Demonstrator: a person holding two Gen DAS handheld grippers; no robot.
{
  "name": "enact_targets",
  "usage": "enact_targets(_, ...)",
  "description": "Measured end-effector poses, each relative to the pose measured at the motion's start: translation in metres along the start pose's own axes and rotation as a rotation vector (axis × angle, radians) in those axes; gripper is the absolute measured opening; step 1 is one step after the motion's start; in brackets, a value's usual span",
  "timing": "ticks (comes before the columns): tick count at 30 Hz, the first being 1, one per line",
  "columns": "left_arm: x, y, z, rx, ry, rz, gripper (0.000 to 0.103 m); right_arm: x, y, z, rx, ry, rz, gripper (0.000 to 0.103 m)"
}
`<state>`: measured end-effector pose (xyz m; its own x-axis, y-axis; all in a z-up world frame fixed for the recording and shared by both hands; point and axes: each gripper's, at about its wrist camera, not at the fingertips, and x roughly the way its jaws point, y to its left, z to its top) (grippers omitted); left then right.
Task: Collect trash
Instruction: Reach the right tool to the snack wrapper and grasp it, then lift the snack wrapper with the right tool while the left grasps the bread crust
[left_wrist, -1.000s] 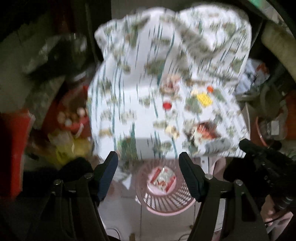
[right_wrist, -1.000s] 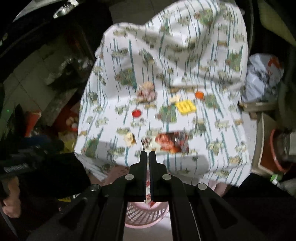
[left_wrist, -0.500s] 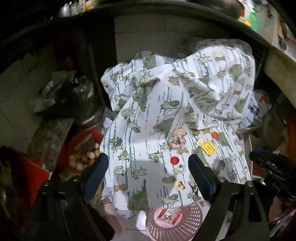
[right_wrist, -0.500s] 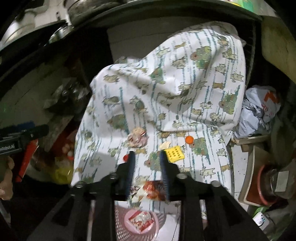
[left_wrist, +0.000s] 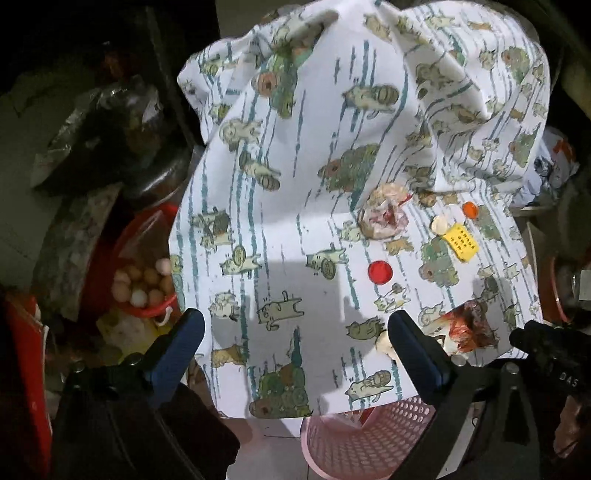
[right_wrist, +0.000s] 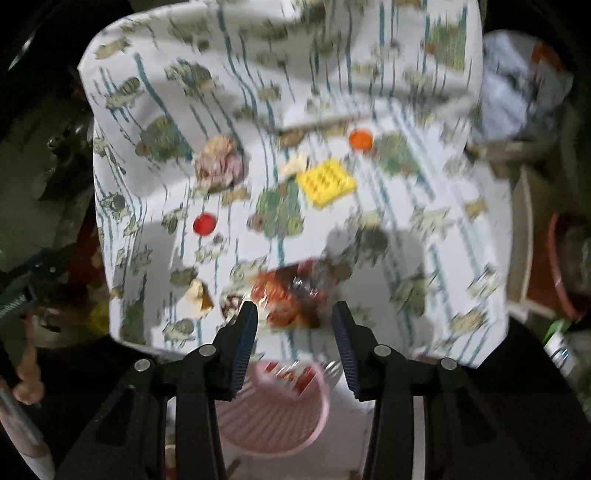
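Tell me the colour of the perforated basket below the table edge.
Pink; the basket shows best in the left wrist view, which is sharper.

Bright lit cloth (left_wrist: 295, 184) amid dark, fisheye-bent edges; right wrist view motion-blurred, left sharp.

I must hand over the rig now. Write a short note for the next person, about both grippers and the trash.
Left hand-held gripper: wide open, empty, jaws just opened further.
Right hand-held gripper: open, jaws just opening, nothing pinched, aimed at the red wrapper at the cloth's near edge.
Done: one wrapper seems to lie in the pink basket below.
Left on the cloth: red wrapper, crumpled paper, red cap, orange cap, yellow piece, small scraps.
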<state>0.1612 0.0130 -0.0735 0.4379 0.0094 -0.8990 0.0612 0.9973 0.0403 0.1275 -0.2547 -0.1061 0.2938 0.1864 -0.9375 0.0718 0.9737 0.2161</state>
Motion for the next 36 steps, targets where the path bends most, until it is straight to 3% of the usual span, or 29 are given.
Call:
enact_targets(3,0.008,-0.001,-0.002,0.003,0.041,-0.02,0.099,0.011,0.002,0.001,0.002,0.042,0.011,0.05)
enact_targets(5,0.011,-0.001,-0.003,-0.004,0.052,-0.018,0.1,0.022,0.004,0.0,0.001,0.074,0.008,0.064)
enact_targets(12,0.021,0.007,-0.003,-0.054,0.097,-0.019,0.1,0.068,0.014,-0.005,0.066,0.225,0.033,0.069)
enact_targets(15,0.021,0.009,-0.003,-0.065,0.096,-0.022,0.1,0.079,0.017,-0.005,0.107,0.259,0.102,0.069)
enact_targets(17,0.019,0.008,-0.002,-0.063,0.089,-0.03,0.1,0.084,0.015,0.0,0.142,0.24,0.103,0.069)
enact_targets(23,0.019,0.006,-0.004,-0.05,0.085,-0.029,0.1,0.086,-0.004,0.022,0.215,0.108,-0.051,0.071)
enact_targets(27,0.019,0.004,-0.004,-0.042,0.087,-0.038,0.1,0.089,-0.009,0.032,0.225,0.081,-0.011,0.076)
enact_targets(31,0.018,0.001,-0.005,-0.03,0.08,-0.028,0.1,0.095,0.016,0.028,0.095,0.078,-0.092,0.081)
enact_targets(34,0.019,0.0,-0.004,-0.032,0.088,-0.034,0.1,0.103,0.041,0.018,-0.069,0.107,-0.235,0.083)
enact_targets(36,0.021,-0.002,-0.004,-0.037,0.096,-0.045,0.1,0.102,0.043,0.012,-0.075,0.104,-0.268,0.084)
